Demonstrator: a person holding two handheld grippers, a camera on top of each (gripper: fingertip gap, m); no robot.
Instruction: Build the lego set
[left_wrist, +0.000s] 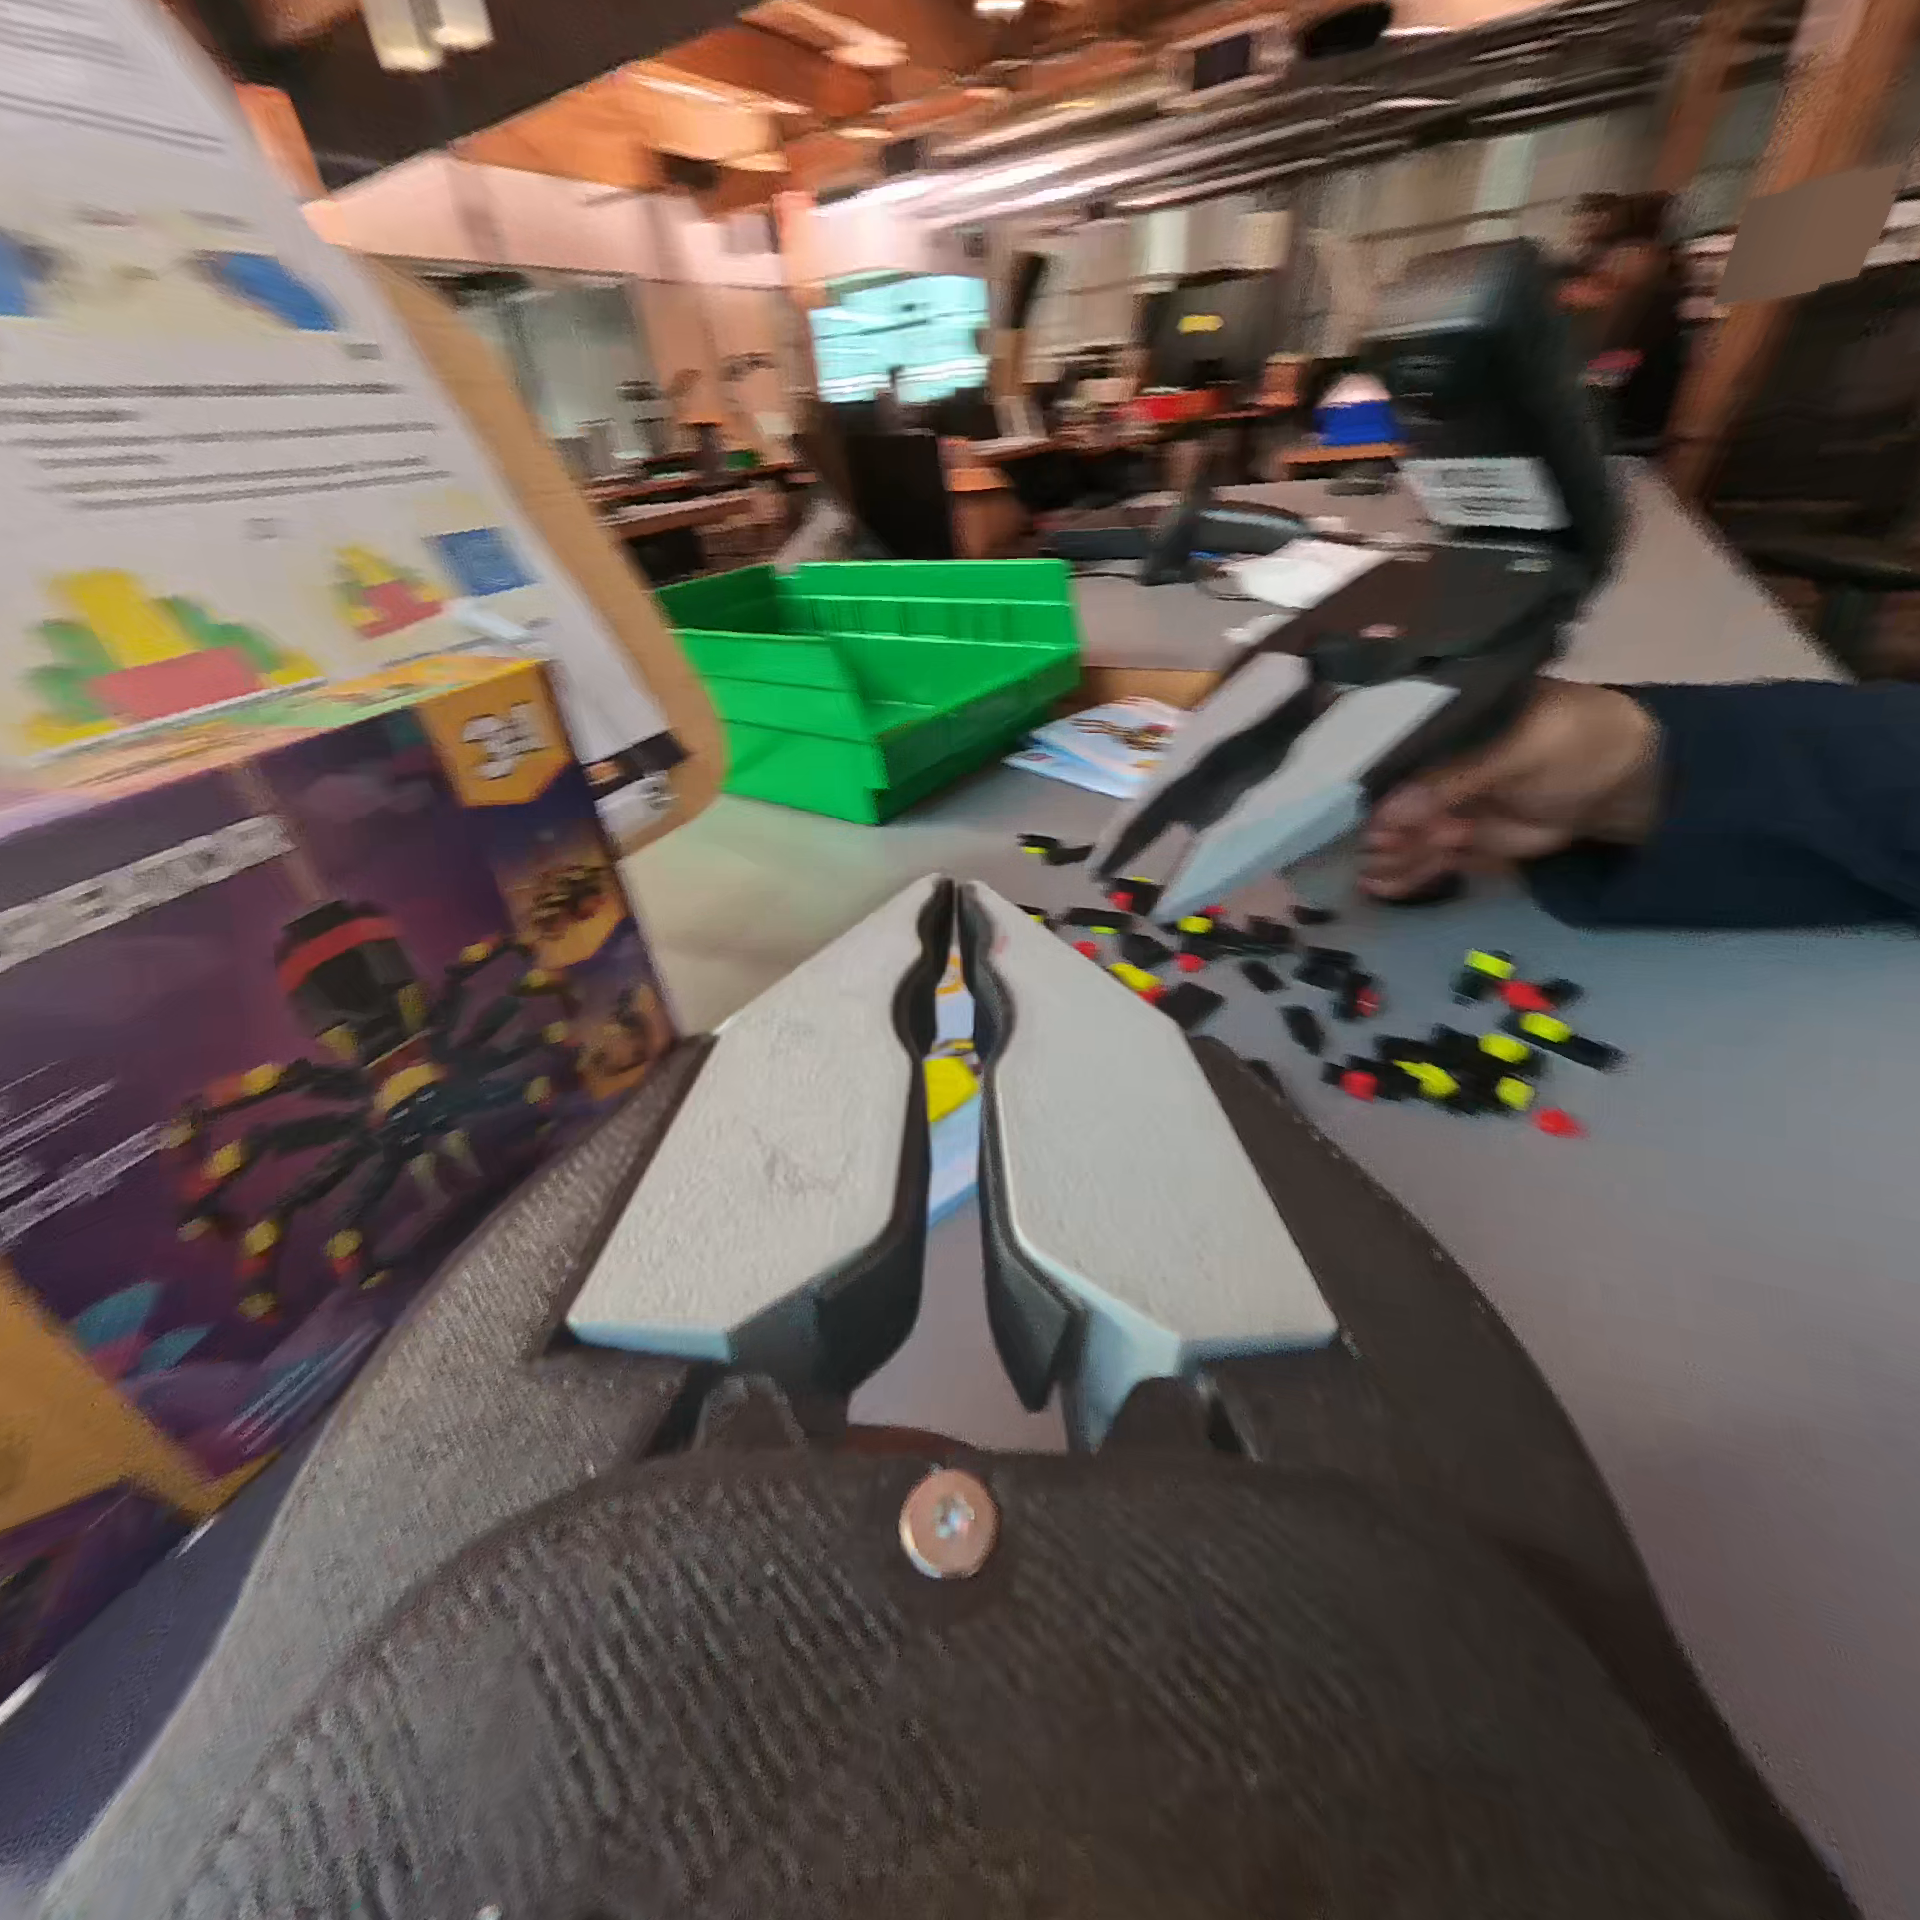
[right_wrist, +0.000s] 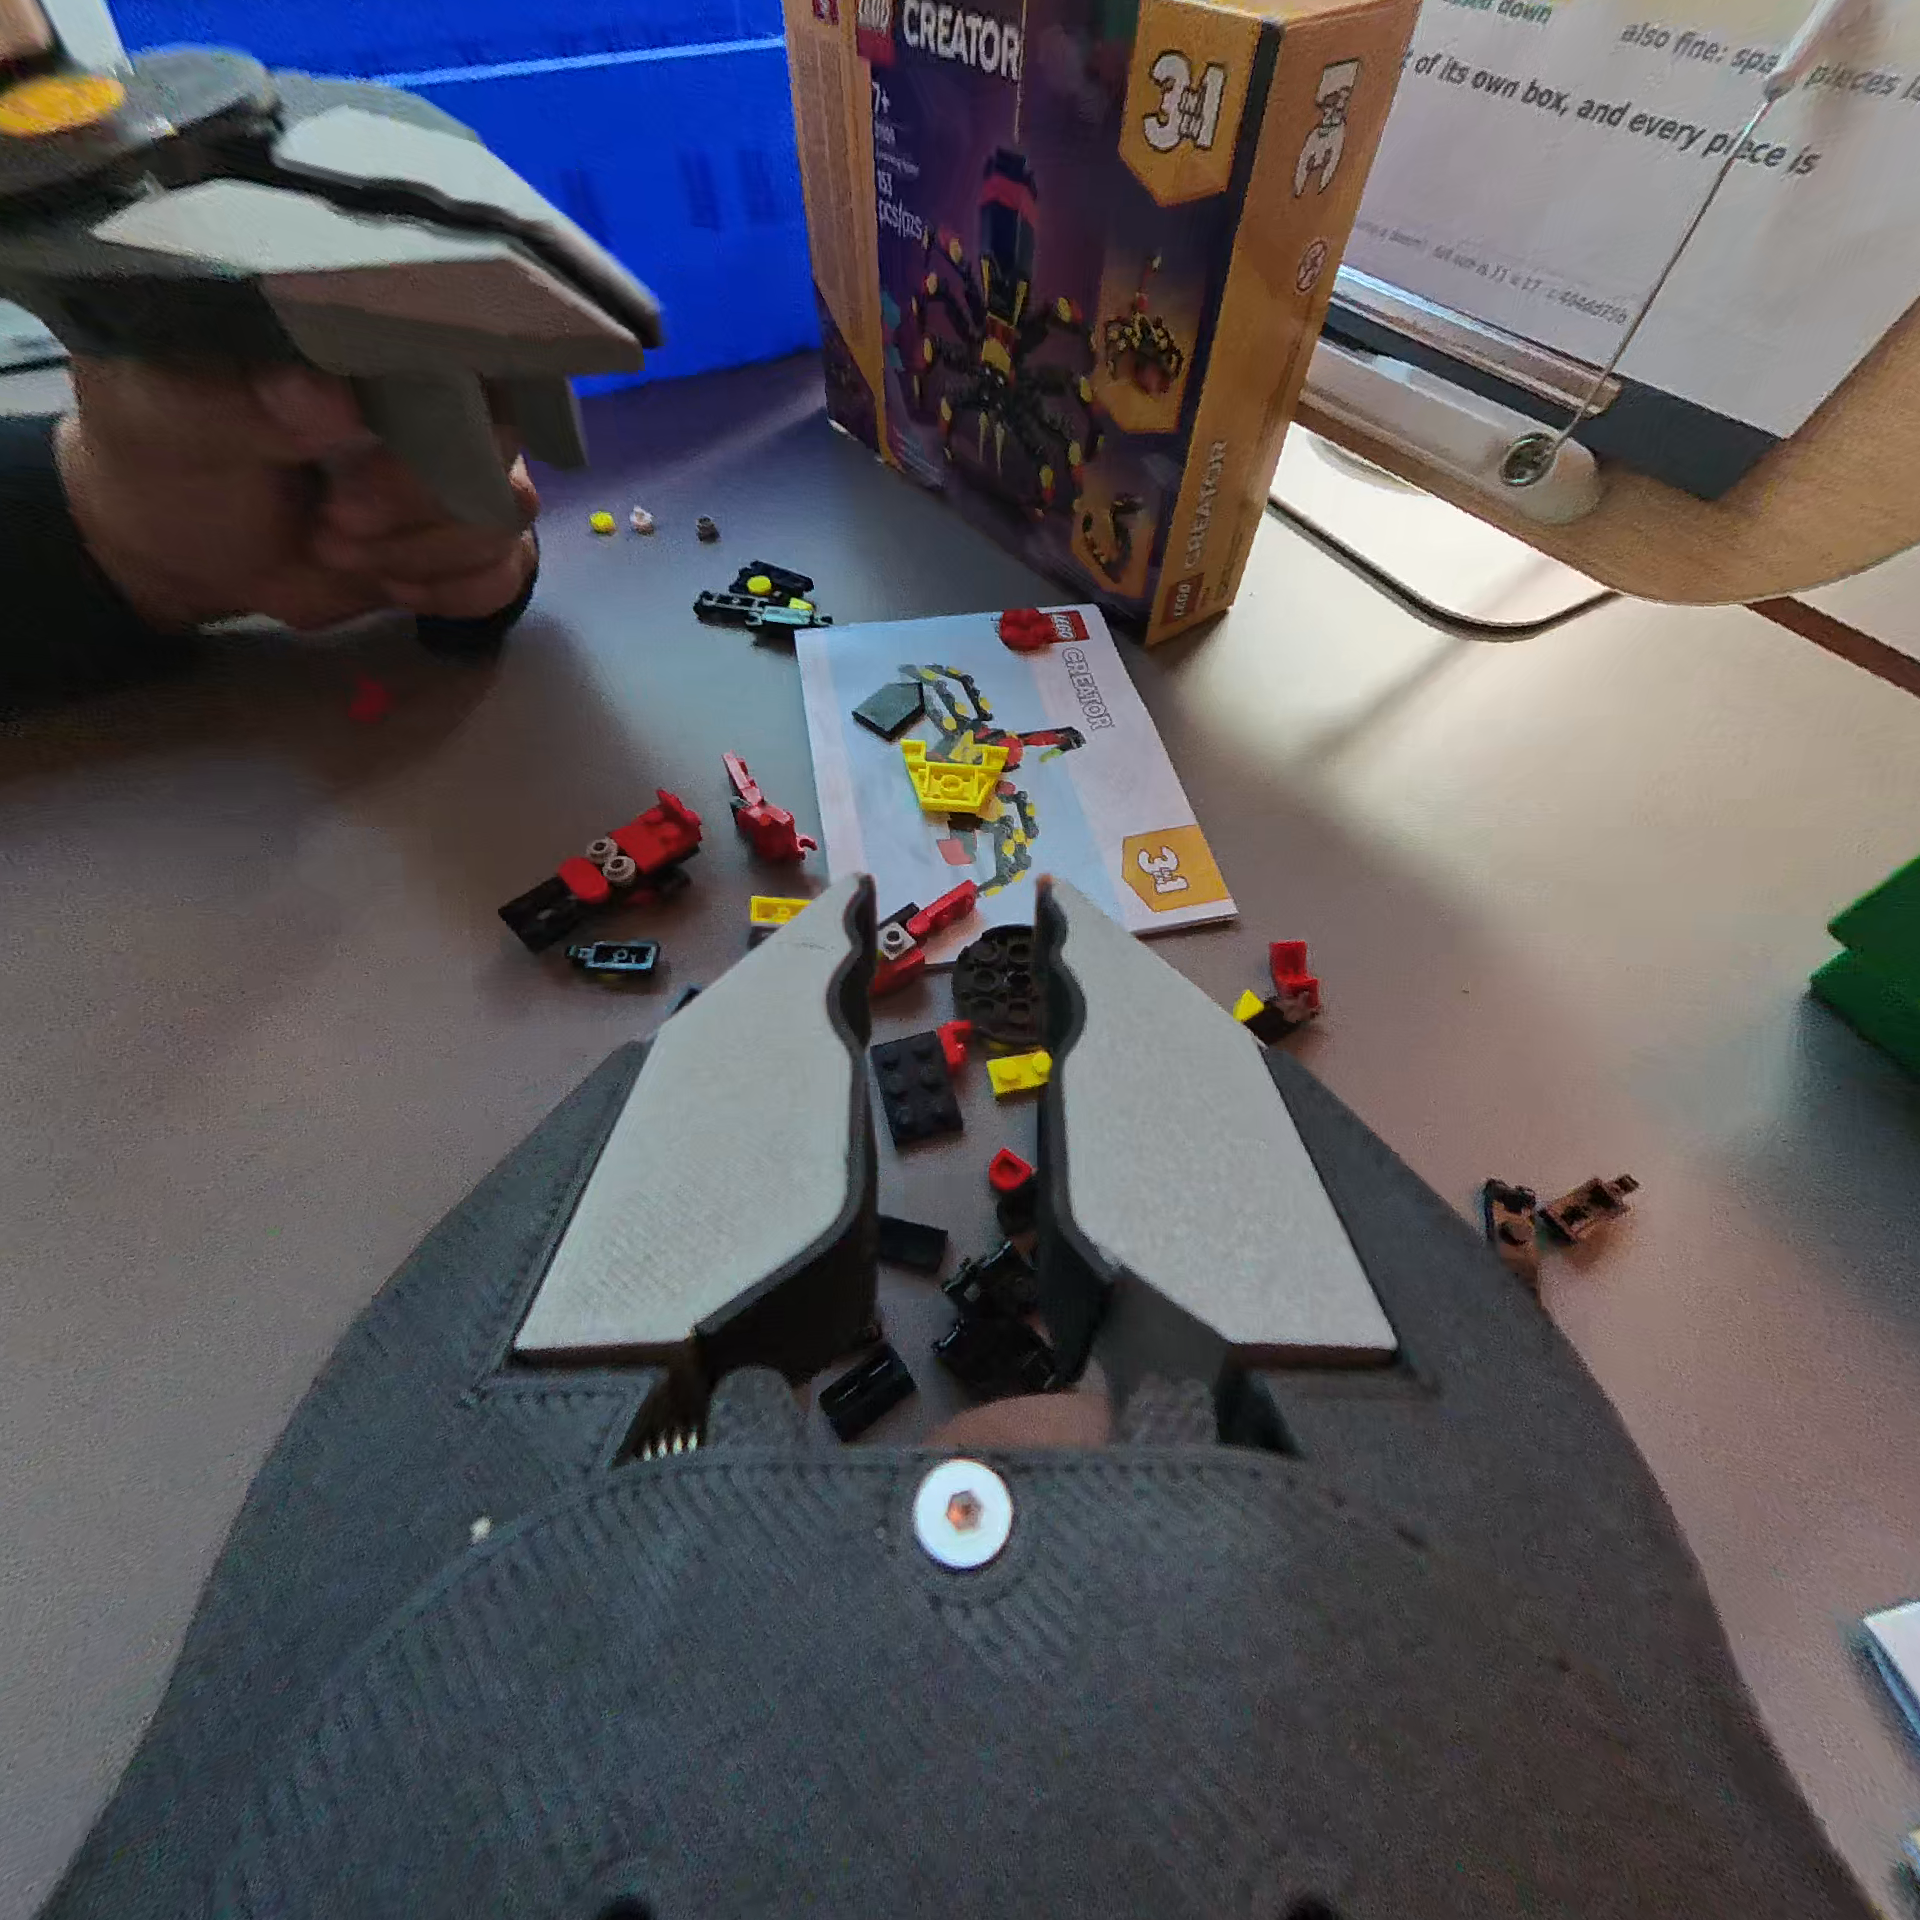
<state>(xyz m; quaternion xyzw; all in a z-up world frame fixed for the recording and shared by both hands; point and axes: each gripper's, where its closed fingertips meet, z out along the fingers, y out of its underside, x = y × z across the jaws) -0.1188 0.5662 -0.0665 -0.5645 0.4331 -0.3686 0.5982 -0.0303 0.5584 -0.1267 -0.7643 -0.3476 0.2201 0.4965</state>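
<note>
Your purple-and-gold lego box is standing upright behind the instruction booklet, loose black, red and yellow lego pieces are lying scattered on the table, your right gripper is hovering, fingers apart, and your left gripper is pressing its fingers together.

Right gripper open above bricks | booklet ahead | box behind | left gripper upper left

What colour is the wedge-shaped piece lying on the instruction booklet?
Yellow. The wedge-shaped piece on the instruction booklet shows best in the right wrist view.
</note>
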